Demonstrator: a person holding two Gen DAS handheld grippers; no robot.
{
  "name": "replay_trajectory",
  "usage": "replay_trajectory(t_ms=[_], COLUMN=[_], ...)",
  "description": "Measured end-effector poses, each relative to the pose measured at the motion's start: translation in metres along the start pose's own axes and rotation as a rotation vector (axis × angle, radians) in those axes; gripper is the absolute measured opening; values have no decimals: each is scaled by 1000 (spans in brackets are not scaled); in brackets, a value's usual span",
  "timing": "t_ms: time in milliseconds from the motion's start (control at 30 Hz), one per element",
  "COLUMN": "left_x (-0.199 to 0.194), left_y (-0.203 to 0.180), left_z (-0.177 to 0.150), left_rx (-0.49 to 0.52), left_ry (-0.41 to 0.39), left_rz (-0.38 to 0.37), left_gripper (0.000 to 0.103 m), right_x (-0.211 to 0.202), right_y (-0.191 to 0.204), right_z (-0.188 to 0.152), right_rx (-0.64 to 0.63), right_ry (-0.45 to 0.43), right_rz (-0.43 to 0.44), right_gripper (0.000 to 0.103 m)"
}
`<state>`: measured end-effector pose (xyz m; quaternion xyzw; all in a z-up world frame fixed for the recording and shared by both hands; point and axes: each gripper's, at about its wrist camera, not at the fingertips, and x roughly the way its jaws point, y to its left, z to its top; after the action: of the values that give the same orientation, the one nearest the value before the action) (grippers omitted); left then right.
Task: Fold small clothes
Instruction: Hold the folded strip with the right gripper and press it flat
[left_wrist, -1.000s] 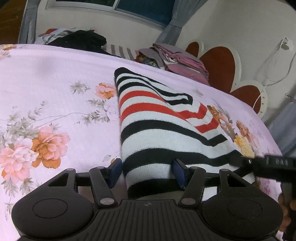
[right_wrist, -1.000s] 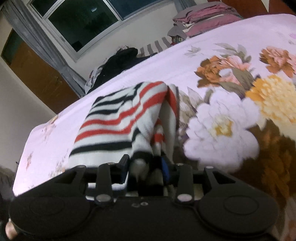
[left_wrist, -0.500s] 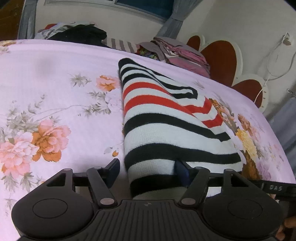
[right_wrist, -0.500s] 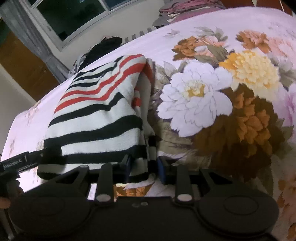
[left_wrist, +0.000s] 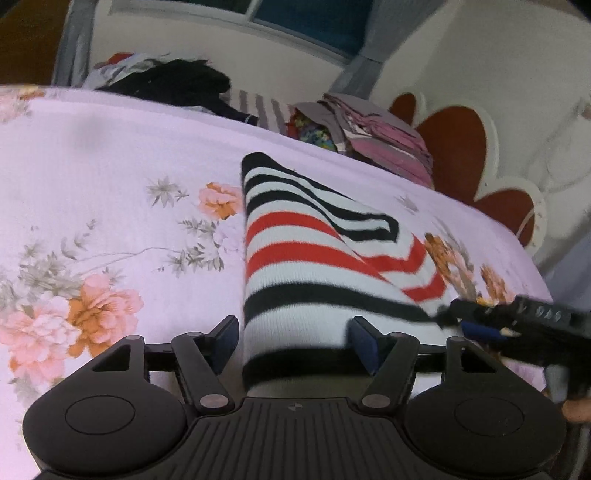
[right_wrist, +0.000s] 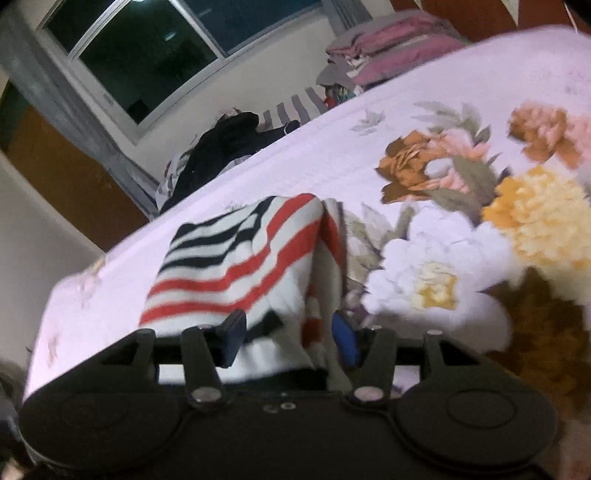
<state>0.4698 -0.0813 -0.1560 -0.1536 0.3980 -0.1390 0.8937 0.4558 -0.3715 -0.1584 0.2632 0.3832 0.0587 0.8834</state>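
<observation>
Wide bed (left_wrist: 92, 177) under a smooth lilac sheet printed with pink, orange and yellow flowers. Ahead of the jaws, flat on that sheet, a folded ribbed-knit striped garment (left_wrist: 314, 258): black and white bands, red ones across the middle. Left gripper (left_wrist: 295, 341) straddling its near hem, jaws open, left pad clear of the cloth. Right gripper (right_wrist: 291, 334) at the garment's other near corner, jaws opening, knit loose between blue pads. Far beyond, a dark heap of clothes (left_wrist: 177, 83) and a folded pink stack (left_wrist: 384, 142). Raised lettering on the right gripper's side, blurred, unreadable.
</observation>
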Motion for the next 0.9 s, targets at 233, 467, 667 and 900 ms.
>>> replay_trajectory(t_ms=[233,467,667,900], left_x=[21,30,18,14], left_y=[8,14,10,13], left_z=[-9,-8,4,23], left_rx=[-60,-67,-68,-82], left_ry=[11,23,-6,-38], left_rz=[-9,-12,-3,9], left_gripper=[66,76,76,76], right_x=[13,19,8,28], right_y=[5,-12,-4,-3], right_z=[-2,-3,10,24], right_rx=[-87,-44,-79,-50], right_ry=[-8,1,-41,-45], right_rz=[-53,-50,38,13], right_gripper=[19,19,44,45])
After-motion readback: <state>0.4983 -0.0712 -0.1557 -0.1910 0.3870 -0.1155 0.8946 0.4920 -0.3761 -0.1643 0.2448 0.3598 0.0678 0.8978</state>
